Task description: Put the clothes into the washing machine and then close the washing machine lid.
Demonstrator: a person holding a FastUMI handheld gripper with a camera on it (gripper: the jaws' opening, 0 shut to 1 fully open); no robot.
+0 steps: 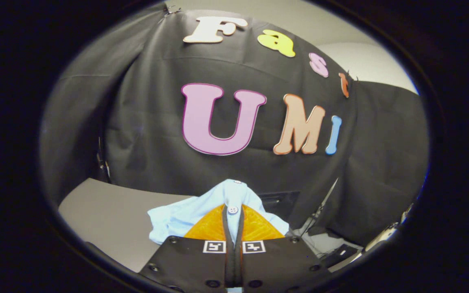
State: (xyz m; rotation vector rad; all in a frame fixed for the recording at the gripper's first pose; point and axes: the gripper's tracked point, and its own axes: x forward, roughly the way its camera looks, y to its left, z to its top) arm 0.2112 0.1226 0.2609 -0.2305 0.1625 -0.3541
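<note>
A light blue buttoned garment (202,209) is pinched between the two fingers of my gripper (233,217), which is shut on its placket. The cloth bunches up over and ahead of the fingers (210,230) and hangs off to their left, lifted above the table. One white button (233,210) sits right at the fingertips, and another shows at the top of the fold. The garment hides what lies directly beyond the fingers.
A grey table top (108,219) lies below and to the left of the fingers. Black cloth walls stand behind and to both sides. A dark box (281,201) sits just beyond the garment, with cables and small devices (340,252) low to the right.
</note>
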